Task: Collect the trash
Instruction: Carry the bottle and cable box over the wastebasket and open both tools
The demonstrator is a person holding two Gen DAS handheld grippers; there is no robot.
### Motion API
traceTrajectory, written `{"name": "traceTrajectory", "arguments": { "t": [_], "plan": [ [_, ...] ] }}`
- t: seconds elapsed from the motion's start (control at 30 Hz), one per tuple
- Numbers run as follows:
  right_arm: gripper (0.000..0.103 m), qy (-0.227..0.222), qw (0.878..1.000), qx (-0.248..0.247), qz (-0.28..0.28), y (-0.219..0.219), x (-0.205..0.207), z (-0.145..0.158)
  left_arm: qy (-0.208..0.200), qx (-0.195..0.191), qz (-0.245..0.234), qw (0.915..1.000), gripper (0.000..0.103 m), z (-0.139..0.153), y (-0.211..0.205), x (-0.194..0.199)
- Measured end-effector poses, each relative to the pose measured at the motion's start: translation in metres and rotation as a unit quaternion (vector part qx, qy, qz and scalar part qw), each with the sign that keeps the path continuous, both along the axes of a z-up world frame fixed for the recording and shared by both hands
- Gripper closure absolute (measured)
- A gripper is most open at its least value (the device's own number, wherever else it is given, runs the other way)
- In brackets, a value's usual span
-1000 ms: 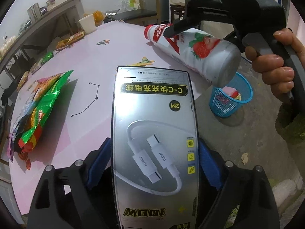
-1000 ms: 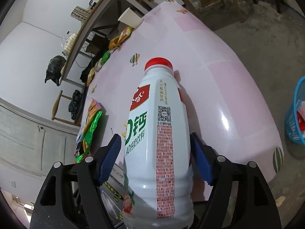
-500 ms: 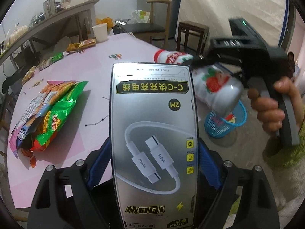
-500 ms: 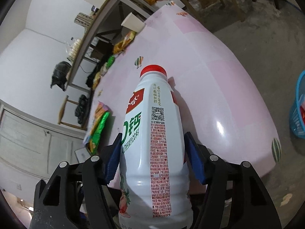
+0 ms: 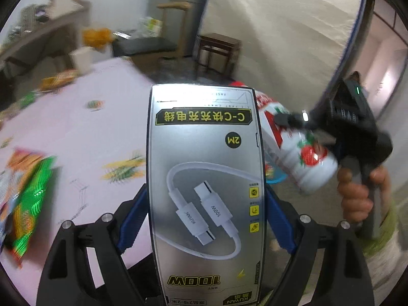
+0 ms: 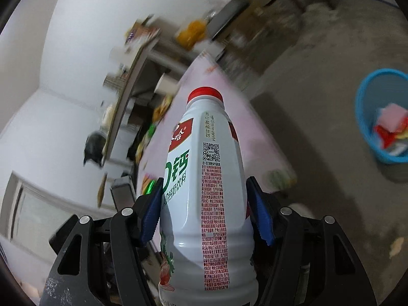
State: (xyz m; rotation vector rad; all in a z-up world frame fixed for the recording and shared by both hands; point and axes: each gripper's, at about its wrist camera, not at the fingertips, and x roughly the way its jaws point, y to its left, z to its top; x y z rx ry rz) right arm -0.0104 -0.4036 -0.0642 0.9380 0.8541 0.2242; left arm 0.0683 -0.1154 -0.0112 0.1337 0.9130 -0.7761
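1. You're mid-carry: both claws are loaded and off the pink table (image 5: 76,132), and the blue bin (image 6: 367,117) stands on the floor beside it. The step in hand looks like hauling both items over to that bin.
2. The left claw (image 5: 206,219) clamps a flat silver cable box (image 5: 204,191) across its width, blue pads on both long edges. The jaws stand wide because the box is wide; it's gripped, not loose.
3. The right claw (image 6: 204,209) pinches the white drink bottle (image 6: 204,191) at its lower body, red cap pointing away from you. Its jaws have just been closing, and both pads sit on the bottle.
4. Both views are smeared with motion blur. Slow down before you release, or you'll be aiming at a bin you can't see properly.
5. In the left view the box hides most of the bin, so trust the right view for lining up.
6. Drop one item at a time, directly above the bin mouth. The bin already holds wrappers, and I'd guess the bottle bounces off the rim if let go from the side.
7. The box is flat and light, so tip it end-down before opening or it may sail past.
8. Snack bags (image 5: 23,199) are left on the table; those come after.
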Motion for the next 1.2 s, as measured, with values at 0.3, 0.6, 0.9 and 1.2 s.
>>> {"name": "traceTrajectory", "arguments": {
  "t": [0.3, 0.6, 0.9, 1.2],
  "plan": [
    [0.043, 0.059, 0.983, 0.033, -0.171, -0.121, -0.068, -0.051, 0.126, 0.004, -0.108, 0.9861, 0.019, -0.023, -0.171, 0.058],
    [0.024, 0.124, 0.95, 0.072, -0.278, -0.214, -0.033, -0.129, 0.164, 0.048, -0.081, 0.9818, 0.005, -0.087, -0.329, 0.112],
    [0.024, 0.164, 0.943, 0.066, -0.281, -0.202, -0.072, -0.175, 0.169, 0.01, -0.062, 0.9836, 0.005, -0.08, -0.283, 0.107],
    [0.024, 0.147, 0.954, 0.02, -0.261, -0.173, -0.097, -0.136, 0.112, -0.061, -0.065, 0.9897, 0.005, -0.02, -0.19, 0.082]
  ]
}}
